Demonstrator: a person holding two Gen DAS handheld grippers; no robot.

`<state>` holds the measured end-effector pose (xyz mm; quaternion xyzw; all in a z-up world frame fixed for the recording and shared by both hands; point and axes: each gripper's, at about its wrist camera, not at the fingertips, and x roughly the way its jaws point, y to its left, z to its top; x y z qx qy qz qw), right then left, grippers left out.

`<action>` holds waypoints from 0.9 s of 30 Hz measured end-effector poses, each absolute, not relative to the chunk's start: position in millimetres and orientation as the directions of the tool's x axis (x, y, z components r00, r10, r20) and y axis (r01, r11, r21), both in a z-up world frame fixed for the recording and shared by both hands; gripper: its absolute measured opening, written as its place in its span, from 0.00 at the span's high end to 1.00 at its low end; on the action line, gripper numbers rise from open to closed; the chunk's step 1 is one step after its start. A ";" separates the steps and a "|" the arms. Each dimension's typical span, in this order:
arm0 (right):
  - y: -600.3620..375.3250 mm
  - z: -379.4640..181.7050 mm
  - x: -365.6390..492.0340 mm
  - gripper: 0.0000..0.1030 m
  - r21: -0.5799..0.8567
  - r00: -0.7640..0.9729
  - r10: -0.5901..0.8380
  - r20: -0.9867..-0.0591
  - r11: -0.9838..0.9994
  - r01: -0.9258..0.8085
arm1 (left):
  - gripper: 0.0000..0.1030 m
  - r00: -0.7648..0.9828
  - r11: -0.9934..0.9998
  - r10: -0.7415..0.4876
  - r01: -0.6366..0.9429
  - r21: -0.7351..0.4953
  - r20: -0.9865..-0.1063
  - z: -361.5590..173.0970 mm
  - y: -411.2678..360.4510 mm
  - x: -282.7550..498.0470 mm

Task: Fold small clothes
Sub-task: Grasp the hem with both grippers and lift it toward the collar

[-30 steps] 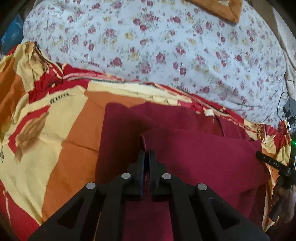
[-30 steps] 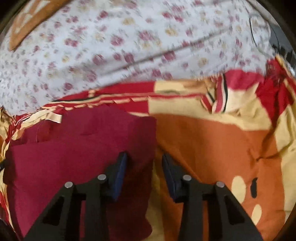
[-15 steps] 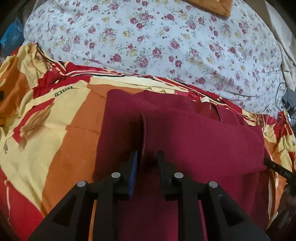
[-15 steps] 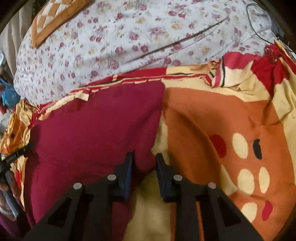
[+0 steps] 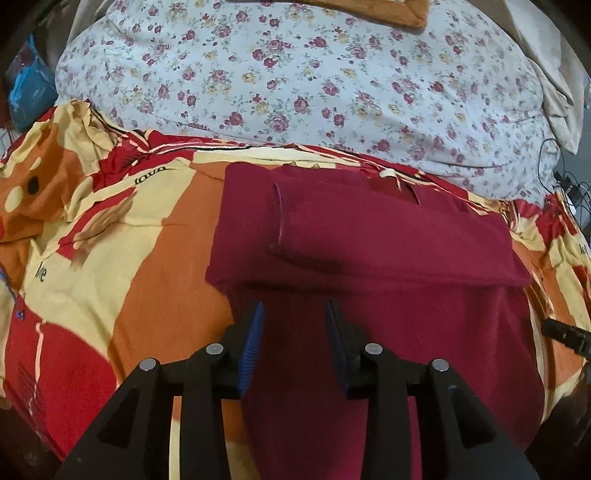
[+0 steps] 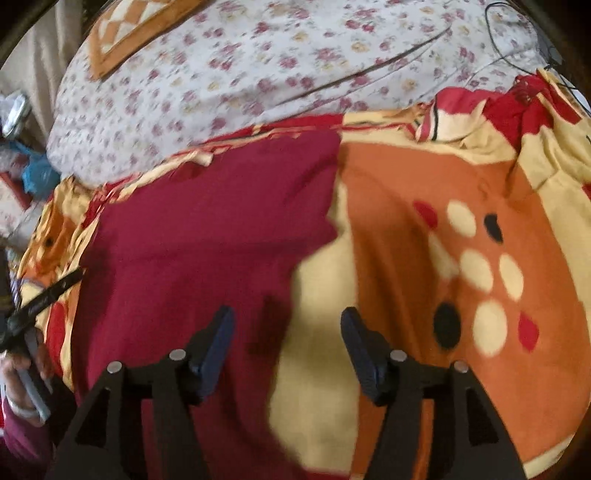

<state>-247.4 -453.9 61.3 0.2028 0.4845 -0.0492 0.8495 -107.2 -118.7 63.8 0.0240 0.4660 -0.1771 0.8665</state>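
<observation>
A maroon garment (image 5: 369, 236) lies on the orange, yellow and red bedsheet (image 5: 155, 258), its far part folded over into a band across it. My left gripper (image 5: 295, 325) hovers over the garment's near half. Its jaws are opening, and the cloth lies below them unpinched. In the right wrist view the same garment (image 6: 207, 236) fills the left side. My right gripper (image 6: 288, 325) hangs over its right edge with jaws opening wide and nothing between the pads. The right gripper's tip (image 5: 565, 334) shows at the left view's right edge. The left gripper (image 6: 37, 299) and a hand (image 6: 22, 369) show at the far left.
A large floral pillow (image 5: 314, 85) bulges along the back of the bed, with an orange cushion (image 5: 388, 11) on top. Cables (image 5: 569, 184) lie at the right, and blue plastic (image 5: 29, 88) sits at the far left. Bare sheet (image 6: 461, 258) spreads right of the garment.
Both grippers released the folded maroon cloth and drew back toward the near side. Their jaws went from closed or narrow to apart, and the fold now lies flat.
</observation>
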 end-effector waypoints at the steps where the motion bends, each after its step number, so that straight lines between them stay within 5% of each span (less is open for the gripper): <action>1: -449.9 60.9 -252.3 0.38 0.295 0.521 0.116 -0.846 0.915 0.275 | 0.76 0.502 0.935 -0.286 0.334 -0.123 -0.816 64.6 -118.2 -112.1; 27: -413.6 34.3 -332.5 0.26 0.284 0.434 0.168 -0.885 0.934 0.218 | 0.76 0.359 0.881 -0.416 0.385 -0.273 -0.835 38.0 -80.7 -218.0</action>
